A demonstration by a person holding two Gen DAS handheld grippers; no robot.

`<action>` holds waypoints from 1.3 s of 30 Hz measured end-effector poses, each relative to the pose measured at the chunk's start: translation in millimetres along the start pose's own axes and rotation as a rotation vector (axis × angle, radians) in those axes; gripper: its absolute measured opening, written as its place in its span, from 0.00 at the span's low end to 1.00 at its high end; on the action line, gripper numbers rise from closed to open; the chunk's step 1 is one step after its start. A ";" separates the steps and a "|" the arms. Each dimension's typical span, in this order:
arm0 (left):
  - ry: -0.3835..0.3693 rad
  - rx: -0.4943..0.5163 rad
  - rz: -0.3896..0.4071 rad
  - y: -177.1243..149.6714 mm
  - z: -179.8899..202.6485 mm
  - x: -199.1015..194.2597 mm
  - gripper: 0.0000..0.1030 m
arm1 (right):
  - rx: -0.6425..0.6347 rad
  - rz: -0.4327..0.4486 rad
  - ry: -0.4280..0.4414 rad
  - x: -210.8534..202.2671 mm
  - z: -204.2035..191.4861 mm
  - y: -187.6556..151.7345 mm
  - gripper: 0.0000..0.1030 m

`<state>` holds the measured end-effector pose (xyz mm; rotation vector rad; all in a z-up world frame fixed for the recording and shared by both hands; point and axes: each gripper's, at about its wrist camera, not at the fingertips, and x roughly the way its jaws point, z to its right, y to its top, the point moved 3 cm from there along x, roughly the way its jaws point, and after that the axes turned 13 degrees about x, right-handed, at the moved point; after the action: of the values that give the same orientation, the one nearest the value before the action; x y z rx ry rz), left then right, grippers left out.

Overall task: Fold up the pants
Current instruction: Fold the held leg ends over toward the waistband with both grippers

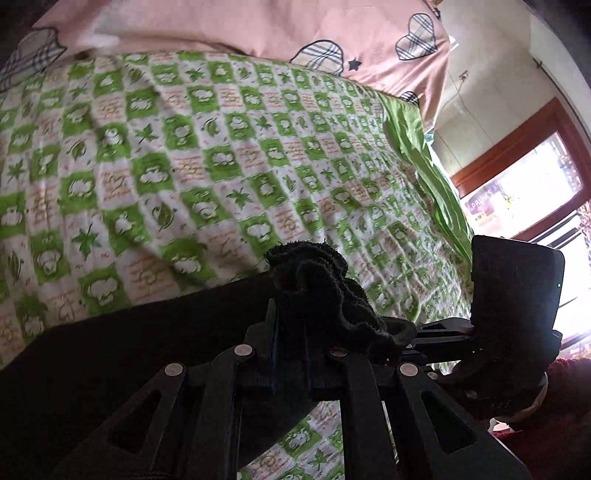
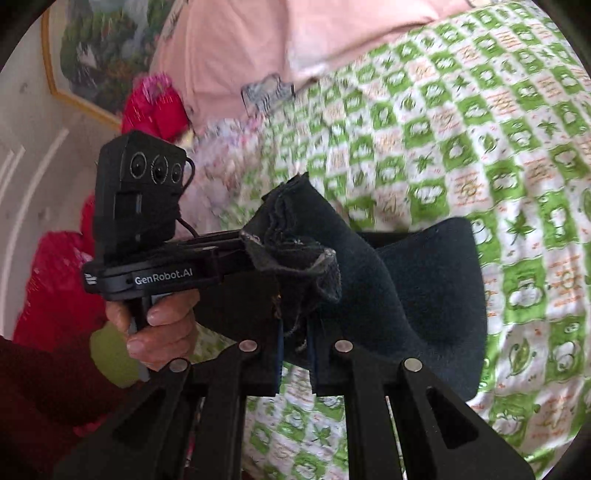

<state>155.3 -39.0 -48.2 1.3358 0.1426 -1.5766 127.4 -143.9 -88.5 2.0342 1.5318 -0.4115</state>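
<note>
The black pants [image 1: 147,339] hang from both grippers above a green-and-white checked bedsheet [image 1: 184,166]. My left gripper [image 1: 291,321] is shut on a bunched edge of the pants [image 1: 314,280], and the cloth trails off to the left. My right gripper [image 2: 295,332] is shut on another bunched edge of the pants [image 2: 369,280], and the cloth drapes to the right. The two grippers are close together: the right gripper shows at the right of the left wrist view [image 1: 517,291], the left gripper at the left of the right wrist view [image 2: 147,221]. The fingertips are hidden by cloth.
A pink pillow with checked hearts [image 1: 295,29] lies at the head of the bed. A window with a brown frame [image 1: 524,177] is at the right. Red cloth [image 2: 155,107] and a framed picture [image 2: 96,55] are at the left in the right wrist view.
</note>
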 end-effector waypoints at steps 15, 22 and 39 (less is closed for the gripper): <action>0.151 -0.296 0.015 -80.7 -52.0 -28.6 0.09 | -0.072 -0.170 -0.108 63.7 -7.3 -23.9 0.44; 0.197 -0.442 0.086 -119.1 -65.1 -67.1 0.09 | -0.142 -0.210 -0.080 74.8 -37.3 -23.3 0.46; 0.369 -0.863 0.246 -244.2 -97.0 -160.7 0.30 | -0.396 -0.362 -0.055 168.2 -127.8 6.9 0.46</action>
<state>19.0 235.6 -77.6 0.8797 0.7623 -0.8660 174.0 61.9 -76.9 1.4392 1.7875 -0.2676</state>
